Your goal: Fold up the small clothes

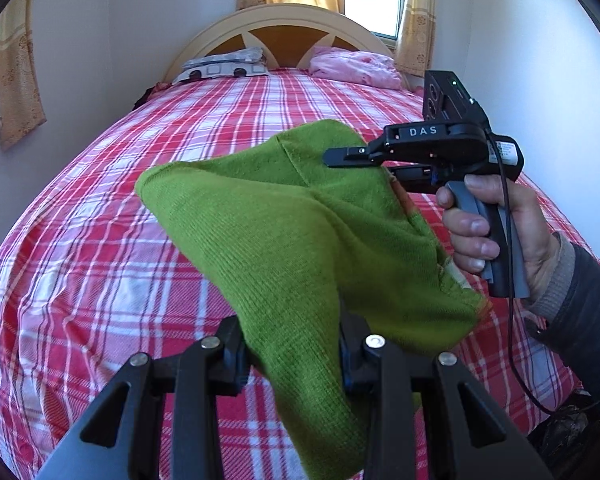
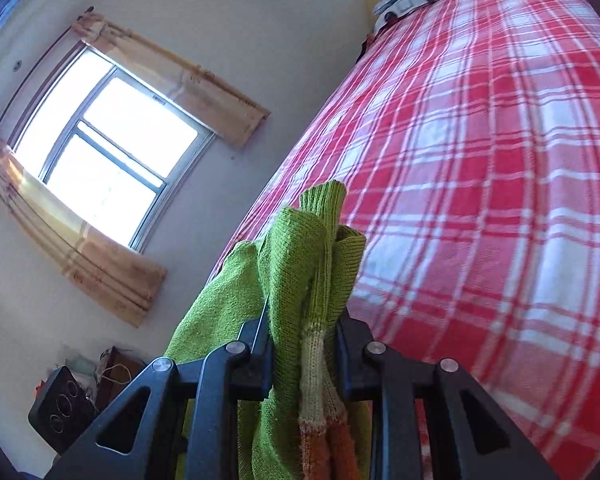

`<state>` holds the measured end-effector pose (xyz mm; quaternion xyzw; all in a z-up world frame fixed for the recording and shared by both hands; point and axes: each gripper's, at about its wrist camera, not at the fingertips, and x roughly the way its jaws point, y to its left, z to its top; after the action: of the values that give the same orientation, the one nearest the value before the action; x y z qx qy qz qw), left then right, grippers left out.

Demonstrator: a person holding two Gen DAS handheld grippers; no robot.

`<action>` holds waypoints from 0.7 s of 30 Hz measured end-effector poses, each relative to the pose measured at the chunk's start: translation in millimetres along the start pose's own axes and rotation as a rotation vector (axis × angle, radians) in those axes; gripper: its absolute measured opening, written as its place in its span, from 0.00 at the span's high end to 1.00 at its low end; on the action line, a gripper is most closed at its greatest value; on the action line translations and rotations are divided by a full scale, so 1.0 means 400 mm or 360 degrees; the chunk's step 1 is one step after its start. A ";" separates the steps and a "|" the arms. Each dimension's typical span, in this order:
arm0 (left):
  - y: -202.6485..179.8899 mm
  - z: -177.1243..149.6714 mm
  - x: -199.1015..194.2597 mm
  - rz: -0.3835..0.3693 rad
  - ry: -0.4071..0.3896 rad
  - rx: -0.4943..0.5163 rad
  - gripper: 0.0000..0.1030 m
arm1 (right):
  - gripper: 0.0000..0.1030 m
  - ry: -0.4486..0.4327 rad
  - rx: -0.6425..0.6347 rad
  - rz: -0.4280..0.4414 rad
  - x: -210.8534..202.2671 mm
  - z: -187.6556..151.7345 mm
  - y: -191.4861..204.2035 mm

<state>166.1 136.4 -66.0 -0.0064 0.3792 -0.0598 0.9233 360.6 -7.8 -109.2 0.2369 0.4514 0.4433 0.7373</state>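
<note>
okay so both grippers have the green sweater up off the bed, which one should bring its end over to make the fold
Probably the right gripper. It pinches the green sweater by a bunched edge out over the plaid bed. The left gripper holds the near bulk and can anchor.

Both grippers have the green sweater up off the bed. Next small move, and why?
Probably lower both together to lay it flat. The green sweater hangs bunched between the left gripper and right gripper, both shut on it, above the checked bed.
</note>
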 end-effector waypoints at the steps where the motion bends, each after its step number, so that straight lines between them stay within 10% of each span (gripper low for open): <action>1: 0.008 -0.006 -0.005 0.0003 0.0001 -0.0012 0.67 | 0.76 0.0015 -0.0003 0.0002 0.013 -0.001 0.007; 21: 0.102 -0.108 -0.030 0.0047 0.0053 -0.0133 0.67 | 0.76 0.0210 -0.0030 0.0001 0.206 -0.017 0.065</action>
<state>131.8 179.6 -90.7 -0.0386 0.3968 -0.0305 0.9166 359.8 76.3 -130.4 0.2004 0.4946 0.4625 0.7080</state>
